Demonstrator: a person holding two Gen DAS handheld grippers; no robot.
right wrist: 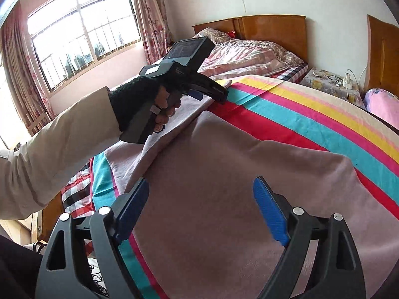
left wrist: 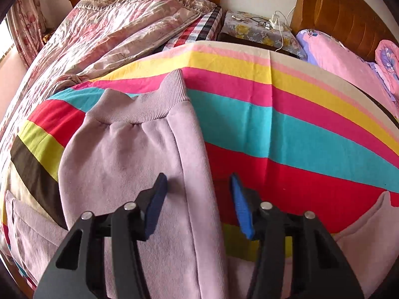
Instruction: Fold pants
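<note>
Pale lilac sweatpants [left wrist: 129, 164] lie on a rainbow-striped bedsheet [left wrist: 299, 129]. In the left wrist view one leg runs away from me and ends in a ribbed cuff [left wrist: 149, 104]. My left gripper [left wrist: 198, 186] is open and empty, straddling that leg's right edge just above it. In the right wrist view the wide part of the pants [right wrist: 224, 169] fills the foreground. My right gripper [right wrist: 200, 194] is open and empty above it. The left gripper [right wrist: 209, 94] also shows there, held in a gloved hand over the leg.
A second bed with a floral quilt [left wrist: 119, 30] stands at the back left. A nightstand [left wrist: 259, 30] with cables and glasses sits between the beds. Pink pillows [left wrist: 344, 57] lie at the right. A window [right wrist: 82, 32] is at the left.
</note>
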